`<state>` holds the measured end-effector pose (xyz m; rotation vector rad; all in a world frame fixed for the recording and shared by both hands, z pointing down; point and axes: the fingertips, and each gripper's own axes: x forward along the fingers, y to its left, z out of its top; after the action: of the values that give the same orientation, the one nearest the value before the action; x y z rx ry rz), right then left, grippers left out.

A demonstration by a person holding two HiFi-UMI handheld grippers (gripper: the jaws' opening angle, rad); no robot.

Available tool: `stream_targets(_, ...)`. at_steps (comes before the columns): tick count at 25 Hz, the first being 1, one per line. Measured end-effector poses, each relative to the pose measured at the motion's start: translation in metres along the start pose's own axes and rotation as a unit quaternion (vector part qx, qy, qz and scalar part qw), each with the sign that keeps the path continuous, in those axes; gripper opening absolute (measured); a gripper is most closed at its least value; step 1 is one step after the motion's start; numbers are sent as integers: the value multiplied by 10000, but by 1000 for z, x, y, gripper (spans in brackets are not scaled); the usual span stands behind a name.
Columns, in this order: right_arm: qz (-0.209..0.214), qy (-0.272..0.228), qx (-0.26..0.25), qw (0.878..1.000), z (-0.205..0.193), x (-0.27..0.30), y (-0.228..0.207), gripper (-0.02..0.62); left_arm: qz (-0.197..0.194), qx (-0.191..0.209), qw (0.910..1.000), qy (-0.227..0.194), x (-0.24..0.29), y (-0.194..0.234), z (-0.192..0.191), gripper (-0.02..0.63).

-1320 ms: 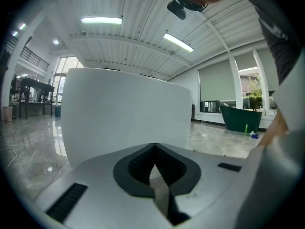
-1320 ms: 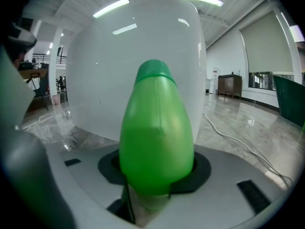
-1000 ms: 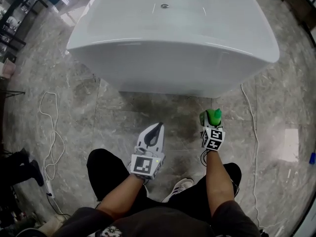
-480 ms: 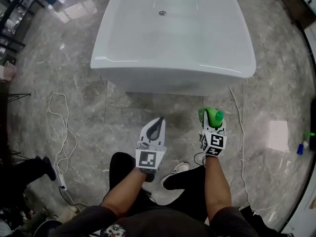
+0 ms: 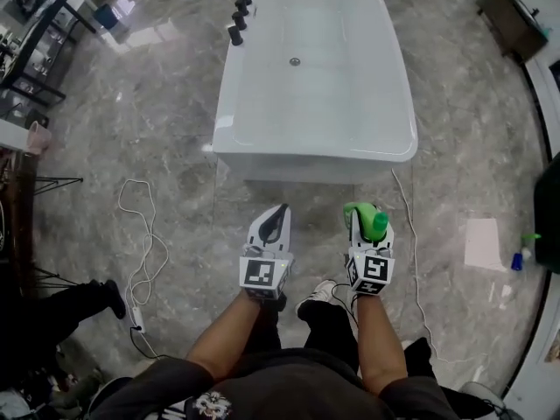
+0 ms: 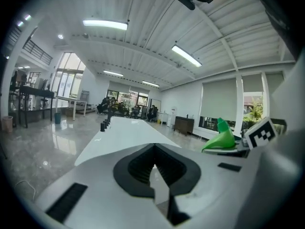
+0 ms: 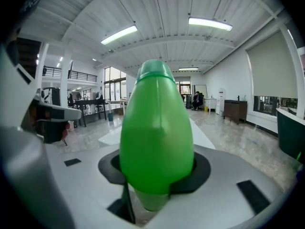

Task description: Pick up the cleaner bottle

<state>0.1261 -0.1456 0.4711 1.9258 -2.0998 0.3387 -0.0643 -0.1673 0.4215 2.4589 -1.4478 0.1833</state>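
Head view: showed right gripper [image 5: 368, 228] clamped on green plastic cleaner bottle [image 5: 371, 220], held in the air above grey marble floor [image 5: 157, 138], bottle sticking out ahead of jaws toward white oval bathtub [image 5: 262, 144]. Showed left gripper [image 5: 274, 220] beside it, apart from bottle, jaws pinched to a point, nothing in them. Noted black tap fittings [image 5: 238, 11] by tub's far left rim and white cable [image 5: 144, 243] looped on floor at left.

Left gripper view: showed left gripper [image 6: 153, 149] jaws closed tip to tip, empty. Caught bottle [image 6: 221, 138] off to the right, tub [image 6: 119, 132] ahead.

Right gripper view: showed right gripper [image 7: 155, 173] jaws pressed on both sides of bottle [image 7: 156, 128], kept partly apart by its body. Filled centre of frame, cap [image 7: 155, 70] on top.
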Motion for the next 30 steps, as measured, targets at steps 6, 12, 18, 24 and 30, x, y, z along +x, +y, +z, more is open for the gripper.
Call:
stream_targets(6, -42, -330, -22, 9994, 107, -56, 40, 190, -171, 286, 9992, -214, -49, 0, 91, 6)
stream_targets(12, -42, -461, 9, 9989, 158, -77, 61, 190, -193, -41, 9993, -329, -74, 24, 138, 6)
stream_targets(18, -158, -659, -15, 9977, 192, -79, 63, 190, -244, 265, 9980, -510, -71, 27, 164, 6)
stream_targets(24, -171, -798, -57, 9966, 217, -68, 39, 190, -222, 228, 9978, -573, -44, 11, 180, 6)
stream_targets(30, 36, -907, -190, 9957, 235, -42, 7, 190, 69, 323, 9979, -563, -8, 3, 194, 6)
